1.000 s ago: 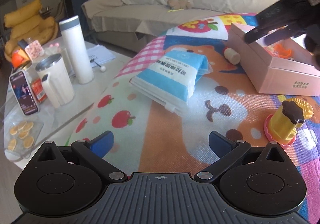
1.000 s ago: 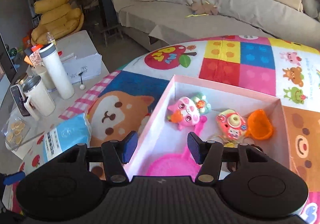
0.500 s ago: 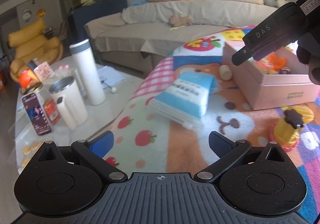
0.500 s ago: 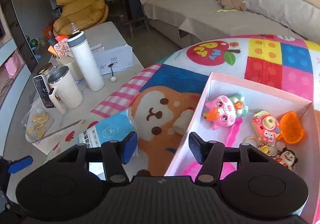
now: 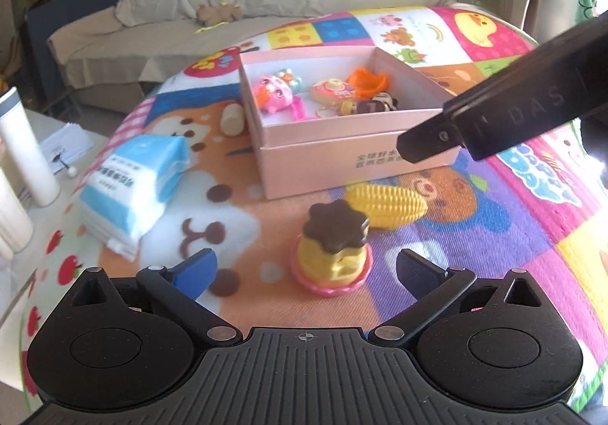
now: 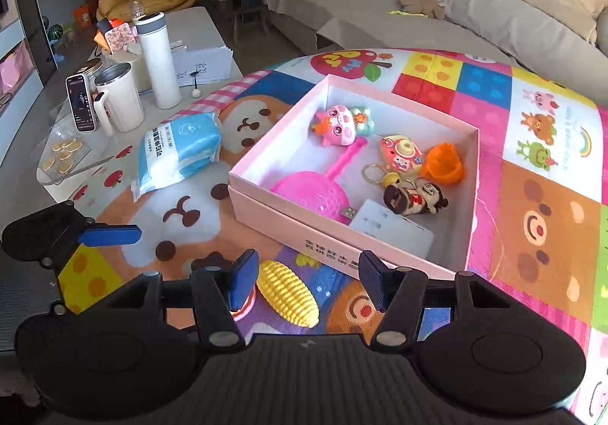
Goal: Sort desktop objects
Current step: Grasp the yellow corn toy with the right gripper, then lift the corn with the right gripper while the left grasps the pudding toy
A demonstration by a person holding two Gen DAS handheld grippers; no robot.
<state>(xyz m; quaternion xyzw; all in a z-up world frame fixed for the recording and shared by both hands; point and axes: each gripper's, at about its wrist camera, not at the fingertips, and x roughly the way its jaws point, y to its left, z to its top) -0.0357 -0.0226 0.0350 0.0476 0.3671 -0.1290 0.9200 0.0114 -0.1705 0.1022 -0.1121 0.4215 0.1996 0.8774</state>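
Observation:
A pink box (image 5: 342, 159) (image 6: 288, 216) sits on the colourful mat and holds several small toys. A yellow toy corn (image 5: 385, 205) (image 6: 288, 296) lies in front of the box. A yellow pudding toy (image 5: 332, 248) on a pink base stands beside the corn. A blue-and-white tissue pack (image 5: 133, 178) (image 6: 178, 155) lies left of the box. A small beige cylinder (image 5: 231, 119) lies by the box's left wall. My left gripper (image 5: 306, 269) is open and empty, just short of the pudding toy. My right gripper (image 6: 304, 280) is open and empty above the corn.
A side table at the left carries a white flask (image 6: 157, 60), a mug (image 6: 119, 98), a phone (image 6: 80, 102), papers and a bag of biscuits (image 6: 62, 157). A grey sofa (image 6: 437, 3) with plush toys runs behind. The mat's edge curves off at the left.
Both grippers have pulled back and swung right. The left view now centres on the pudding toy and corn. The right gripper has moved from over the box to above the corn.

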